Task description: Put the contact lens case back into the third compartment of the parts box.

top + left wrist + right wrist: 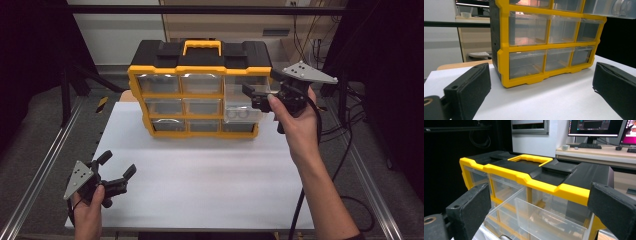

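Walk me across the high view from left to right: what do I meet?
Left tongs, open above the white table → yellow-and-black drawer cabinet → its pulled-out clear drawer on the right column → right tongs, open at the cabinet's upper right.

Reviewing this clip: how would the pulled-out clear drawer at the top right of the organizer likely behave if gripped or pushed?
The clear drawer looks like thin rigid plastic, so probably light and stiff, perhaps slick against the pads. It hangs well out of the yellow organizer, so a push should slide it back in; a pull might bring it right out. The right gripper is open around it.
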Action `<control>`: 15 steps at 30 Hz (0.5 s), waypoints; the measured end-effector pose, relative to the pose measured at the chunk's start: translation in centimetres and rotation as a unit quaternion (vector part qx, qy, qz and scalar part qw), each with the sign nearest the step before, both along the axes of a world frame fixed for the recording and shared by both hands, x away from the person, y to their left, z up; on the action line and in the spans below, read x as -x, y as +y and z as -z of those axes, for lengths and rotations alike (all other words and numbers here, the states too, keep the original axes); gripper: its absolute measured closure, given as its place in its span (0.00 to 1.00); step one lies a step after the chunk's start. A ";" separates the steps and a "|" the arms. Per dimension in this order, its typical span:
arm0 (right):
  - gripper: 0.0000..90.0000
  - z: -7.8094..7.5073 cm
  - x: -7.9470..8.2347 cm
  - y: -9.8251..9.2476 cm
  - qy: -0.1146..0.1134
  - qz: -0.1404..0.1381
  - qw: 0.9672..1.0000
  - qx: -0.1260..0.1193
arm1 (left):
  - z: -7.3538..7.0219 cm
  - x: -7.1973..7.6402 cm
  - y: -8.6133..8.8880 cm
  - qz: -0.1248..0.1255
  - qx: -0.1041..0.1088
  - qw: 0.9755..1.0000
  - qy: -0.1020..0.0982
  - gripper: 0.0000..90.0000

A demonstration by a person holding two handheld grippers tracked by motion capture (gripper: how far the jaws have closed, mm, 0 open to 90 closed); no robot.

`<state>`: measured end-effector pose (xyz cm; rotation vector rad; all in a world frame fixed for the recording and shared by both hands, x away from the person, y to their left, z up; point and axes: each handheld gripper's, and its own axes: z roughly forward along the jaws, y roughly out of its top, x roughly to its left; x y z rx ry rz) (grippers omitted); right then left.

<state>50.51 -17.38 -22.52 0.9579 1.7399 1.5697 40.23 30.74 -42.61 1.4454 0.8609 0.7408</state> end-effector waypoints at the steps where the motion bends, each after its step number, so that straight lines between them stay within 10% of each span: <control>1: 0.04 0.0 0.0 -0.1 -0.002 -0.002 1.000 0.000 | 0.0 0.0 0.0 -0.001 -0.001 1.000 -0.001 0.01; 15: 0.05 0.3 0.8 -1.2 -0.029 0.018 0.999 -0.011 | 0.2 0.0 0.1 -0.006 0.002 1.000 0.004 0.00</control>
